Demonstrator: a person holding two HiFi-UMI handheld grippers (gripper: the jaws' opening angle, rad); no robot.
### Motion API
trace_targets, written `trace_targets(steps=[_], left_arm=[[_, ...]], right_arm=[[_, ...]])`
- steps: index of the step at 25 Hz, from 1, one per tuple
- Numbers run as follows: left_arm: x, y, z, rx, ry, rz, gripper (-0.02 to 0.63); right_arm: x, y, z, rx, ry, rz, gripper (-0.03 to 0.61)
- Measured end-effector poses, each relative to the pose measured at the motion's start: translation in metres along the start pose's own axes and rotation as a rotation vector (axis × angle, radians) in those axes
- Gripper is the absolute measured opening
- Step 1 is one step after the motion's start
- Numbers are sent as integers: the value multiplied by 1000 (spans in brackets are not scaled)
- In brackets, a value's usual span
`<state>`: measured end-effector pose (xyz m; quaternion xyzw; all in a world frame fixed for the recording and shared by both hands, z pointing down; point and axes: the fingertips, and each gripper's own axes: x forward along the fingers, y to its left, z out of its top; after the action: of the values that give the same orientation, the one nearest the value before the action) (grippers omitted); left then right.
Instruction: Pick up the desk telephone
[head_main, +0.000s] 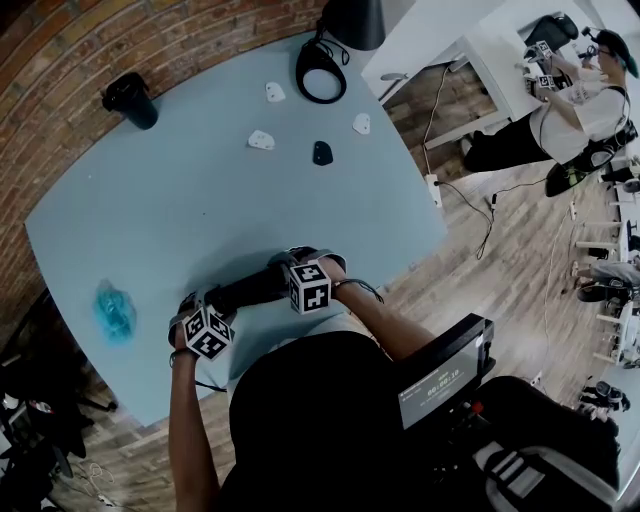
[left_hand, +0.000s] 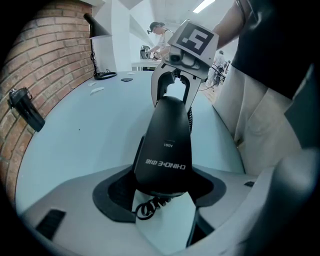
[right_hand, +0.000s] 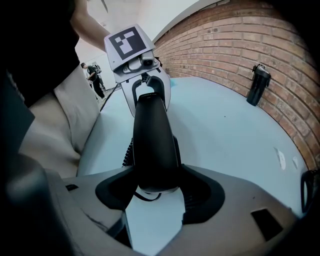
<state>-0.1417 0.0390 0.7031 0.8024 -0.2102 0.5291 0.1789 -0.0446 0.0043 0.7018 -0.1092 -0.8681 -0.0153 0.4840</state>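
Two grippers pinch the phone (head_main: 252, 287) by the near edge of the table (head_main: 200, 200). The left gripper (left_hand: 164, 192) clasps one end and the right gripper (right_hand: 156, 190) the other. A good lift would likely need even squeeze and both rising together, level, so the phone neither twists nor snags its cord (left_hand: 147, 209).

One black telephone handset (left_hand: 165, 150), three small white pieces (head_main: 261, 140), one small black piece (head_main: 322, 153) — one each: black tumbler (head_main: 130, 100), black lamp (head_main: 322, 70), blue crumpled lump (head_main: 115, 310).
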Motion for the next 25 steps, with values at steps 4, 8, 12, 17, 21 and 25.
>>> trace_targets(steps=[4,8,12,17,21,25], left_arm=[[-7,2,-4,-11,-14,15,322],[-14,4,-3,-16,-33,34,322],[-22,5,-1,-12,-59,54,321],[-33,7,5,0,-97,72,321],[-40,7,9,-2,-120,87,321],[-50,6,15,-2,-152,96,321]], right_arm=[[-4,-2,11,-27,-17,-11,272],[-9,-5,18,-45,-33,-21,272],[-15,-5,25,-64,-49,-27,272],[-26,-6,33,-79,-72,-41,272],[-33,-7,37,-90,-85,-55,272],[-40,-6,41,-91,-106,-55,272]])
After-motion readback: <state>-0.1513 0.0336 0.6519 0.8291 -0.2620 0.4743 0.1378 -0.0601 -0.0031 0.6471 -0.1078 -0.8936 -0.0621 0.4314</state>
